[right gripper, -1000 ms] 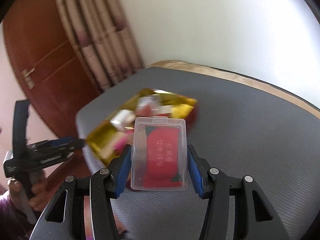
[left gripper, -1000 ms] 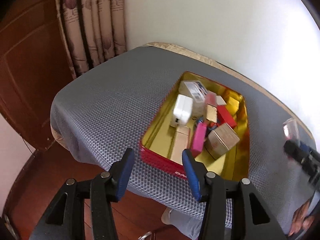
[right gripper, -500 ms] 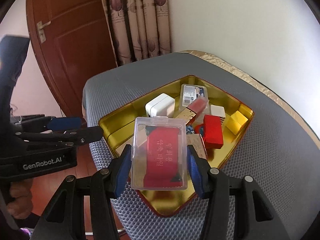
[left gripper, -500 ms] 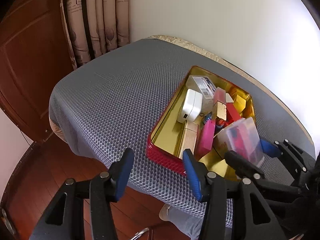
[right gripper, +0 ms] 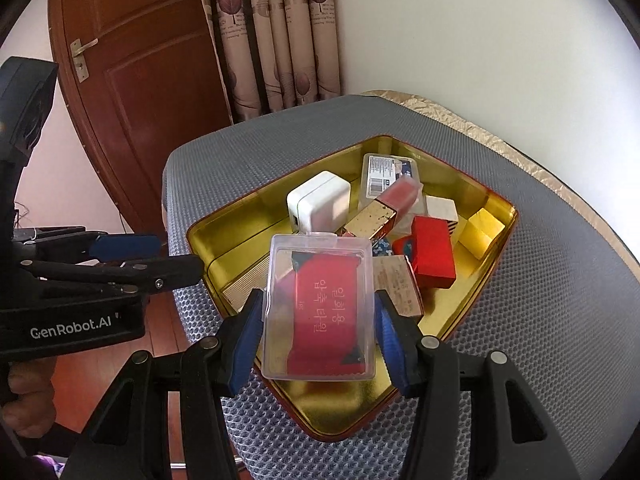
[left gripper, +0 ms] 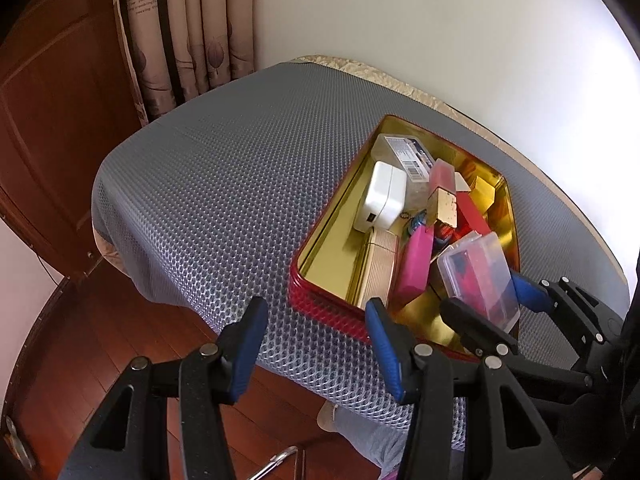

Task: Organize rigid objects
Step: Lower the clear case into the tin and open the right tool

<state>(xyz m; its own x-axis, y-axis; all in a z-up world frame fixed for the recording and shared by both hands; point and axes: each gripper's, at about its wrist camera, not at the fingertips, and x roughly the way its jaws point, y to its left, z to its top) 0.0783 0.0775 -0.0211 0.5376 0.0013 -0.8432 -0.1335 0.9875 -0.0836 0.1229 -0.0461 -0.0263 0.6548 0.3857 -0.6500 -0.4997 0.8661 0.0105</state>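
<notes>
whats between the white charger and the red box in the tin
In the right wrist view, a gold-speckled lipstick box with a pink end lies slanted between the white charger and the red box in the tin.

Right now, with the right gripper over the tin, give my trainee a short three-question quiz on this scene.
1. True or false: the left gripper holds something.
2. What is the right gripper clamped on: A) the white charger, B) the clear plastic case with a red insert, C) the red box?
3. Fill in: the tin is red outside and ____ inside.

Key:
1. False; its jaws are open and empty beside the tin's near edge.
2. B; the case is above the tin.
3. Gold.
</notes>
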